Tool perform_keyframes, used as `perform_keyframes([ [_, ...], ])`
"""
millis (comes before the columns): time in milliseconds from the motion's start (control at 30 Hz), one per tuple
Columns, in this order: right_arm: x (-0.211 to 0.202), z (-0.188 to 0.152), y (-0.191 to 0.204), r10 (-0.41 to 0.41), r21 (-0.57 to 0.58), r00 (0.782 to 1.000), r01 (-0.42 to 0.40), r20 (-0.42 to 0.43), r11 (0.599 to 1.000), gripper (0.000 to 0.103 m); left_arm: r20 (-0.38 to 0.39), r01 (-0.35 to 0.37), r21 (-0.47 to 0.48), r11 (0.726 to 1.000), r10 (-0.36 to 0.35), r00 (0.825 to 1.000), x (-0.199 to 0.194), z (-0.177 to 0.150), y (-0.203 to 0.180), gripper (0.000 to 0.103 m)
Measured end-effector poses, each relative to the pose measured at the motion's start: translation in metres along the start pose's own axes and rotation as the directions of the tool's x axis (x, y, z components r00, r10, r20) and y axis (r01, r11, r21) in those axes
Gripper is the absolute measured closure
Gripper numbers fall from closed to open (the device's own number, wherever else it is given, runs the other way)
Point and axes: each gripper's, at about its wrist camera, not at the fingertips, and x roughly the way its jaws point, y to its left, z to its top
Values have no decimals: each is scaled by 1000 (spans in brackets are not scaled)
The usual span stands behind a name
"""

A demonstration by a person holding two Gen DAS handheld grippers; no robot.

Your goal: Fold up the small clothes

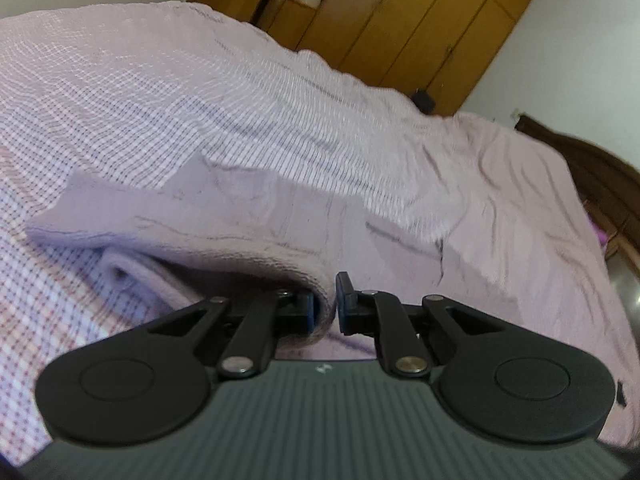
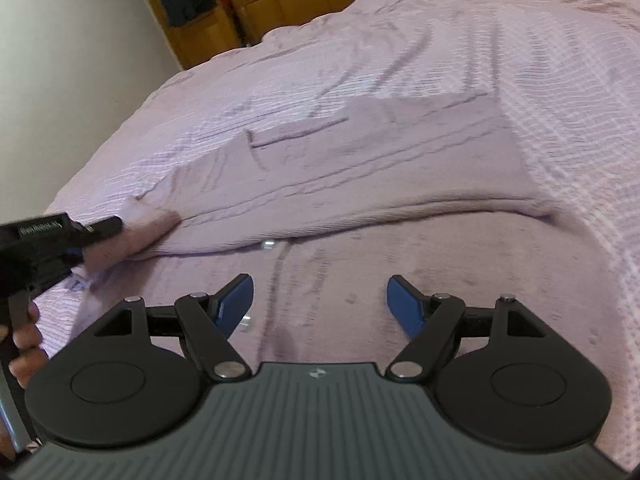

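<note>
Right wrist view: on the checked bedspread (image 2: pixel 440 48), the left gripper (image 2: pixel 86 246) pinches a corner of the lilac garment (image 2: pixel 400 168) while the right gripper (image 2: pixel 320 300) hovers spread and empty, so the one-sided fold may drag askew.

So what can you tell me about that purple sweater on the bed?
The purple sweater looks soft and knitted, pale lilac like the checked bedspread it lies on. It is partly folded over, with small shiny buttons down its front. The left tool pinches one edge and lifts it. The right tool hangs open just above it.
</note>
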Motion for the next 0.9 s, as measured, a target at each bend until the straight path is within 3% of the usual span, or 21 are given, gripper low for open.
perform_keyframes([
  [133, 10, 9, 15, 82, 34, 996, -81, -40, 996, 23, -37, -16, 18, 1000, 16, 999, -10, -4, 2, 59],
  [233, 21, 18, 27, 140, 55, 986, -136, -85, 989, 23, -68, -24, 52, 998, 27, 997, -17, -7, 1, 51],
  [367, 40, 33, 51, 205, 62, 968, -198, -143, 978, 23, -91, -36, 87, 996, 44, 995, -24, -15, 3, 50],
  [533, 68, 48, 89, 213, 11, 957, -215, -198, 976, 23, -95, -43, 80, 996, 50, 994, -26, -18, 18, 45],
  [867, 132, 59, 149, 230, 38, 908, -232, -351, 972, 24, -98, 25, 10, 1000, -24, 995, -35, -15, 47, 45],
  [900, 136, 60, 154, 224, 31, 906, -228, -360, 973, 28, -91, 32, 7, 999, -31, 995, -37, -15, 49, 45],
])
